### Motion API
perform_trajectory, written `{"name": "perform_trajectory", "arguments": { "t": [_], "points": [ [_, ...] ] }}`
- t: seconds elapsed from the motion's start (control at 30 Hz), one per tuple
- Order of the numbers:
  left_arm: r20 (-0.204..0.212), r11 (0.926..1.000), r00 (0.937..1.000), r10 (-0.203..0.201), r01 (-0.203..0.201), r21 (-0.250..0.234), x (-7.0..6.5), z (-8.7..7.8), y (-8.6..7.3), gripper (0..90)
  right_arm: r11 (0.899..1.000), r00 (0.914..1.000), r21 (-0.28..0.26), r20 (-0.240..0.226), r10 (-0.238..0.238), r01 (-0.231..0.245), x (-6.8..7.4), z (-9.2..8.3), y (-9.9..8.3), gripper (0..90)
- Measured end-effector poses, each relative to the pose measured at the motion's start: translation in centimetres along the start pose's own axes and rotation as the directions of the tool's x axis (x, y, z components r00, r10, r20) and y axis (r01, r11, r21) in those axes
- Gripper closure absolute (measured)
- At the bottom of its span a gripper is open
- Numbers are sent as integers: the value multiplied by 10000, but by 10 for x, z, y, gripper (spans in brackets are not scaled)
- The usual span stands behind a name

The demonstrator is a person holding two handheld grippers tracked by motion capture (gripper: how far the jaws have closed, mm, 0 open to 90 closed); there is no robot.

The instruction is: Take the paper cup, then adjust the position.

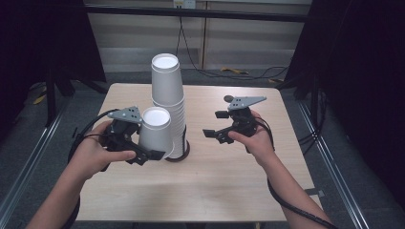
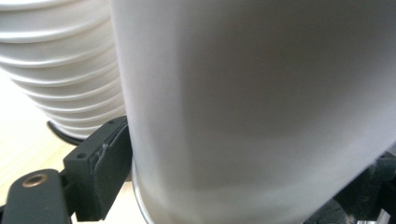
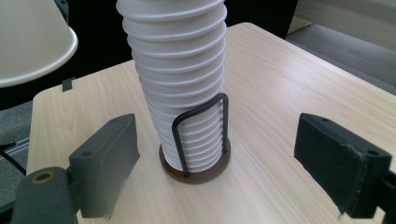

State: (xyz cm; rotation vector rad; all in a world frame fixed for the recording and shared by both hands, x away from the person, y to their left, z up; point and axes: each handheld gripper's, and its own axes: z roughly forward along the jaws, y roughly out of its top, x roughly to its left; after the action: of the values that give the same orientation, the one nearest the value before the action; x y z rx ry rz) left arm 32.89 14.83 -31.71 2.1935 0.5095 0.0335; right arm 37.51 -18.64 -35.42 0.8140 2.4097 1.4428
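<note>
White cup (image 1: 154, 132) clamped in your left hand-held gripper (image 1: 143, 138), freed from stack (image 1: 169, 102); right hand-held gripper (image 1: 220, 125) wide, empty, ready to steady holder (image 3: 196, 169) on surface (image 1: 229, 176).

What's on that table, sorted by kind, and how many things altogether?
Single white paper cup, held in the left gripper: 1
Stack of white paper cups: 1
Cup holder with a wire loop: 1
Hand-held grippers, counting the right gripper: 2
Total: 5

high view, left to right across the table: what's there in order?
Left gripper shut on a single paper cup → stack of paper cups in its holder → right gripper, jaws open and holding nothing.
</note>
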Motion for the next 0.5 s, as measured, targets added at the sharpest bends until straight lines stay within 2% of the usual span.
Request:
{"name": "perform_trajectory", "arguments": {
  "t": [0.3, 0.4, 0.5],
  "points": [
    [272, 9984, 9992, 284, -297, 487, -9, 19, 0, 136, 9999, 10000, 100, -26, -24, 24, 0, -1, -10, 134],
    [358, 9960, 9983, 456, -482, 748, -12, 27, 1, 140, 9998, 10000, 184, 16, 4, -5, -2, -3, -15, 134],
    [562, 9936, 9974, 459, -513, 1002, -15, 35, 3, 140, 9997, 10000, 221, 44, 41, -42, -3, -6, -19, 134]
  ]
}}
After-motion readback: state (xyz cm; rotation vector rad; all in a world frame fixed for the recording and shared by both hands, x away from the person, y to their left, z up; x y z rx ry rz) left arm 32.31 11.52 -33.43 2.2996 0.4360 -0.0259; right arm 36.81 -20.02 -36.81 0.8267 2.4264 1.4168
